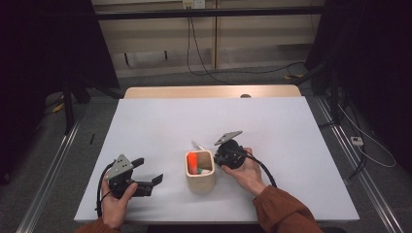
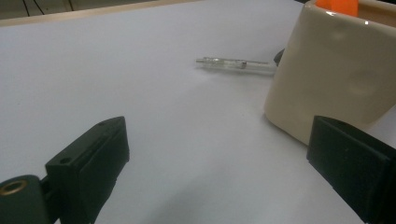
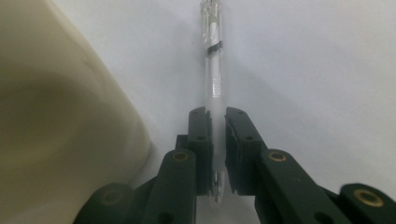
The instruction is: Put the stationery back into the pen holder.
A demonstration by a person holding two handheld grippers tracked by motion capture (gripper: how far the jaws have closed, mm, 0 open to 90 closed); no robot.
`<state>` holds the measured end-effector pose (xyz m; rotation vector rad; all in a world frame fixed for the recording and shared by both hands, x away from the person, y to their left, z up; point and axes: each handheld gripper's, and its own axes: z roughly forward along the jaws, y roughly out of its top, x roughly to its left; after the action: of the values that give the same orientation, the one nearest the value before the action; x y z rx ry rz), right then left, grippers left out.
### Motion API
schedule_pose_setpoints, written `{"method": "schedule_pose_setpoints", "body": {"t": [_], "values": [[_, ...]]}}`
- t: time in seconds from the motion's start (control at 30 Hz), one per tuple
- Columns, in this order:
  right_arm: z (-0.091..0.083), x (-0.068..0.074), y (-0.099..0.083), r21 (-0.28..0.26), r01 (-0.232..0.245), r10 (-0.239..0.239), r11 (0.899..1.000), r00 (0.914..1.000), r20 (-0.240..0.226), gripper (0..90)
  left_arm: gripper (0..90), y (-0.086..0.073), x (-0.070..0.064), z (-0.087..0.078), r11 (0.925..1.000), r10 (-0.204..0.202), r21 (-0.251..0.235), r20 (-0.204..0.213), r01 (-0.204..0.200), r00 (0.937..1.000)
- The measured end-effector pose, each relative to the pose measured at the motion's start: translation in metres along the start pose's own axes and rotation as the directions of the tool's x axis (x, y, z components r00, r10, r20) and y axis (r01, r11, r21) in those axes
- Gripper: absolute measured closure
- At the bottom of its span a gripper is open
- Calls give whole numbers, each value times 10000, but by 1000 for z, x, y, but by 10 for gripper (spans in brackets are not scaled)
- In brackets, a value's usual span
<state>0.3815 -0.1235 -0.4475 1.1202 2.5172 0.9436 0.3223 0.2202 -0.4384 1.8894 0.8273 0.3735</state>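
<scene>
Left claw [image 1: 148, 177] released, near-left on worktop [image 1: 272, 126]. Right claw [image 3: 218, 122] grasping clear pen [image 3: 213, 60] right of cream cup [image 1: 199, 178].

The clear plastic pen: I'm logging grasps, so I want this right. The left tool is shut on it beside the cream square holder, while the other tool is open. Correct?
Not quite: the right tool is shut on the clear plastic pen, as the right gripper view shows. It lies beside the cream square holder; the left tool is open.
</scene>
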Motion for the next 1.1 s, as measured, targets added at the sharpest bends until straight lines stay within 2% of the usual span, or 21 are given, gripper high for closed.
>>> {"method": "schedule_pose_setpoints", "body": {"t": [0.53, 0.73, 0.77, 0.87, 0.93, 1.1], "values": [[-22, -12, 0, -541, -100, 94, 9985, 9999, -117, 818, 56, 0, 0, -1, 10000, 8, -22, -29, -8, 10000], [-32, -16, 1, -745, -241, 225, 9969, 9995, -221, 818, 56, 1, -3, 1, 9997, 257, 45, 3, -257, 9997], [-36, -16, 1, -896, -255, 231, 9957, 9993, -278, 818, 55, 1, -3, 1, 9991, 408, 84, 41, -408, 9992], [-40, -18, 2, -997, -261, 232, 9947, 9993, -296, 818, 55, 1, -4, 2, 9995, 289, 129, 260, -292, 9992], [-41, -19, 2, -984, -295, 264, 9947, 9991, -331, 818, 56, 1, -4, 2, 9989, 441, 153, 240, -445, 9987], [-48, -22, 2, -1149, -264, 218, 9930, 9989, -416, 818, 56, 1, -4, 2, 9985, 515, 194, 254, -520, 9983]]}}
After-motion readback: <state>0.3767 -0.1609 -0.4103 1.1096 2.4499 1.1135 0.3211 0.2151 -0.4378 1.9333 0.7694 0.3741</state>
